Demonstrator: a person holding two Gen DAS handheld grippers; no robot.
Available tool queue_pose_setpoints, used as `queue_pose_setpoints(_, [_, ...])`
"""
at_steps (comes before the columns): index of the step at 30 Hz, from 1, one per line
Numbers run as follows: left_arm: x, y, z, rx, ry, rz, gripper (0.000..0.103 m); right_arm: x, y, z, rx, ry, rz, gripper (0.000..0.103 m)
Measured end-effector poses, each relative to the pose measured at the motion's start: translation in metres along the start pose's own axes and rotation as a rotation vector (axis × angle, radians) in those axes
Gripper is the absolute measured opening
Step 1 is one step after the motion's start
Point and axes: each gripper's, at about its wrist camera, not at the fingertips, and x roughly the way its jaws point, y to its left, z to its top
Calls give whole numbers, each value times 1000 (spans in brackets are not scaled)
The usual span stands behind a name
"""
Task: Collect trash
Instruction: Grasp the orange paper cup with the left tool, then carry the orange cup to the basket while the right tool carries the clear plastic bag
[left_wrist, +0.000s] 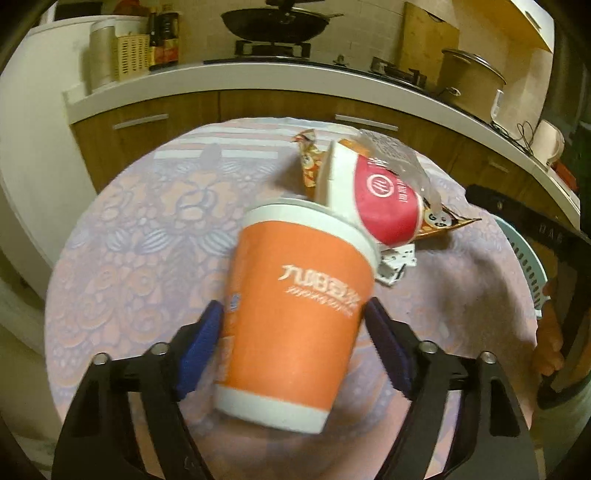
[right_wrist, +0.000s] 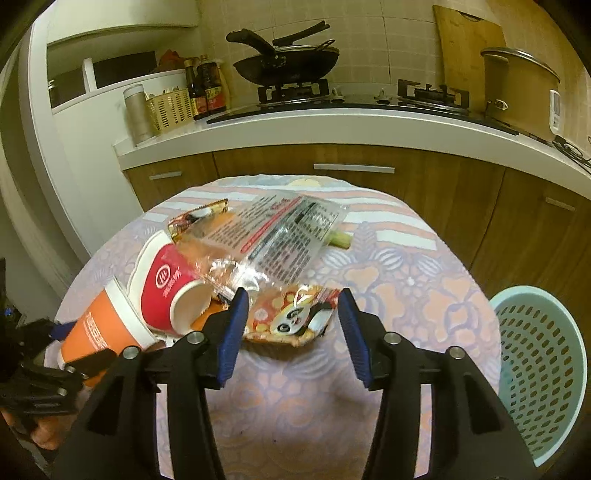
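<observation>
An orange paper cup (left_wrist: 295, 314) is tilted between the blue pads of my left gripper (left_wrist: 295, 317), which is shut on it; it also shows in the right wrist view (right_wrist: 99, 328). A red paper cup (left_wrist: 376, 199) lies on its side behind it, also in the right wrist view (right_wrist: 166, 288). A clear printed wrapper (right_wrist: 273, 236) lies over the red cup. A panda snack wrapper (right_wrist: 291, 317) lies on the table just ahead of my right gripper (right_wrist: 291, 328), which is open and empty. A small white torn piece (left_wrist: 397, 264) lies by the orange cup.
The round table has a floral cloth (right_wrist: 406, 288). A light blue perforated basket (right_wrist: 543, 369) stands at the table's right side. A green scrap (right_wrist: 341, 239) lies beyond the clear wrapper. Kitchen counter (right_wrist: 332, 129) with wok and pots runs behind.
</observation>
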Motion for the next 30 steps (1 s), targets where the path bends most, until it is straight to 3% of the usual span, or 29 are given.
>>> queue_pose_setpoints(3, [-1, -6, -1, 16, -10, 9, 70, 4, 4, 11, -1, 13, 1, 64])
queue_pose_setpoints(7, [-12, 6, 1, -52, -36, 7, 68, 20, 12, 30, 21, 47, 15, 68])
queue_pose_setpoints(11, [-29, 30, 3, -110, -67, 19, 68, 42, 21, 43, 45, 74, 22, 80])
queue_pose_setpoints(19, [-38, 62, 23, -195, -124, 43, 68, 99, 28, 44, 99, 202, 14, 81])
queue_pose_setpoints(24, [-35, 59, 36, -197, -146, 25, 68, 93, 26, 40, 90, 193, 34, 53])
queue_pose_setpoints(30, [-33, 49, 47, -186, -167, 7, 68, 74, 23, 39, 75, 153, 18, 26])
